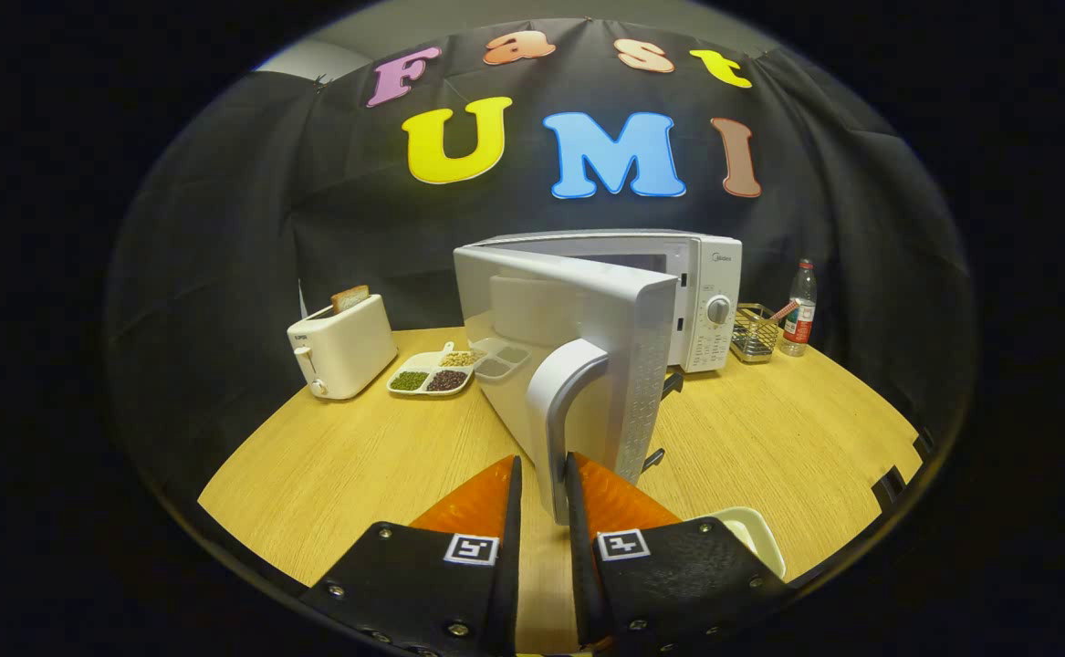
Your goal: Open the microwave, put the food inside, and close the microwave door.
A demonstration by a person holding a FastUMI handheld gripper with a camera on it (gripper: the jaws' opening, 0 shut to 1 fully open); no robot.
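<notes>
A white microwave (710, 292) stands at the back of the wooden table (340, 465). Its door (587, 319) is swung well out toward me, edge-on. My gripper (544, 479) is shut on the lower end of the door's curved handle (561, 401), one finger on each side of it. A white dish (756, 534) lies on the table just to the right of my right finger, which hides part of it; I cannot make out what it holds. The open door hides most of the microwave's cavity.
A white toaster (342, 349) with a bread slice (349, 297) in it stands left of the microwave. A divided tray of beans (432, 372) lies beside it. Right of the microwave are a wire basket (755, 333) and a plastic bottle (800, 308).
</notes>
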